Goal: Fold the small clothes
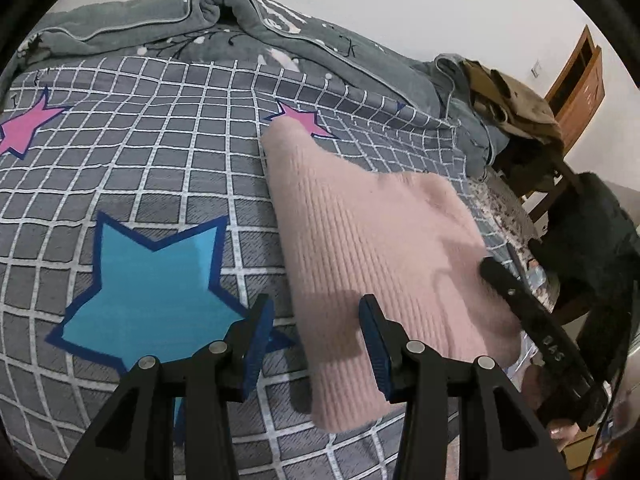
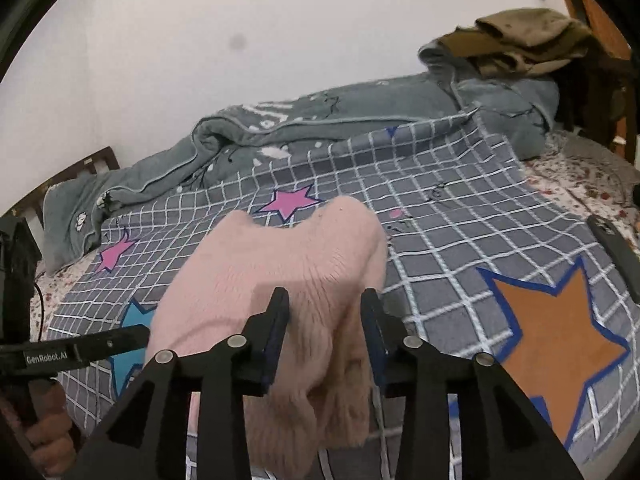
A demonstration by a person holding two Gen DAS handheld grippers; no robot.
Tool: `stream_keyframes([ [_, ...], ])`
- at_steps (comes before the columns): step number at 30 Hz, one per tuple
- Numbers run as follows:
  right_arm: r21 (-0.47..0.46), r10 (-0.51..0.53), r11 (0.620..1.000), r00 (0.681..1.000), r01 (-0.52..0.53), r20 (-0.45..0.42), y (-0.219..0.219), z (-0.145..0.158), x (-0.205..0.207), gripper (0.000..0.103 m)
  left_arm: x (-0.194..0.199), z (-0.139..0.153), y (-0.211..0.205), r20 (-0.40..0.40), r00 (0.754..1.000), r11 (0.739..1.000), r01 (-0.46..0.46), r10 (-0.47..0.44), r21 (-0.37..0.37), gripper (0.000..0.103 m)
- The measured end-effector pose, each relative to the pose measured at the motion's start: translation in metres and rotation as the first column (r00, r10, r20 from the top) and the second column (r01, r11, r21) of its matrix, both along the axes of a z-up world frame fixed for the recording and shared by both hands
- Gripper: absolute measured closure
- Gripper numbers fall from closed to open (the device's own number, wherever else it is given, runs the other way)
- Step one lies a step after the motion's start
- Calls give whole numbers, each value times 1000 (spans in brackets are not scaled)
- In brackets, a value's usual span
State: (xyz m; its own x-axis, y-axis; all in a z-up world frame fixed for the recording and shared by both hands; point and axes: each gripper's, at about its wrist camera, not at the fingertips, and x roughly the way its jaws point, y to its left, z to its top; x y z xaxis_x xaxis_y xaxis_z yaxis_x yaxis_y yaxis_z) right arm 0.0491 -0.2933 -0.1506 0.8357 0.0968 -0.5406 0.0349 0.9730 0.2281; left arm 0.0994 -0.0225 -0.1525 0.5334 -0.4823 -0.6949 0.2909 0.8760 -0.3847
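A pink ribbed knit garment [image 1: 376,240] lies folded on a grey checked bedspread [image 1: 160,168] with coloured stars. My left gripper [image 1: 316,336] is open and empty just above the garment's near left edge. In the right wrist view the same garment [image 2: 288,264] lies under my right gripper [image 2: 326,320], which is open, its fingers spread over the garment's near part. The right gripper's body [image 1: 536,332] shows at the garment's right side in the left wrist view. The left gripper's body [image 2: 72,354] shows at the left in the right wrist view.
A rumpled grey quilt [image 1: 224,20] lies along the wall at the back. A brown garment [image 2: 524,40] sits on a pile at the far corner. A wooden chair [image 1: 576,80] with dark clothing [image 1: 592,232] stands beside the bed. A floral sheet [image 2: 580,176] shows at the bedspread's edge.
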Motion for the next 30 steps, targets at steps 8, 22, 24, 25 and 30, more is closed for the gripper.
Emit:
stream_keyframes([
  [8,0,20,1000,995,-20,-100,-7,-16,34,49,27,3,-9,0,1000,999,16,-16,-40,35],
  [22,119,75,991,982,-55,-172,-19,-41,65,43,79,-36,-2,-113,990,981,61,-83,-185,28],
  [24,132,90,989,979,-66,-184,-19,-43,71,42,83,-37,-5,-112,990,979,68,-91,-194,29],
  [25,140,96,988,978,-70,-187,-20,-44,73,42,84,-37,-7,-110,989,978,72,-95,-194,30],
  [30,197,132,976,971,-92,-199,-26,-49,80,41,96,-39,-20,-132,986,972,74,-106,-223,50],
])
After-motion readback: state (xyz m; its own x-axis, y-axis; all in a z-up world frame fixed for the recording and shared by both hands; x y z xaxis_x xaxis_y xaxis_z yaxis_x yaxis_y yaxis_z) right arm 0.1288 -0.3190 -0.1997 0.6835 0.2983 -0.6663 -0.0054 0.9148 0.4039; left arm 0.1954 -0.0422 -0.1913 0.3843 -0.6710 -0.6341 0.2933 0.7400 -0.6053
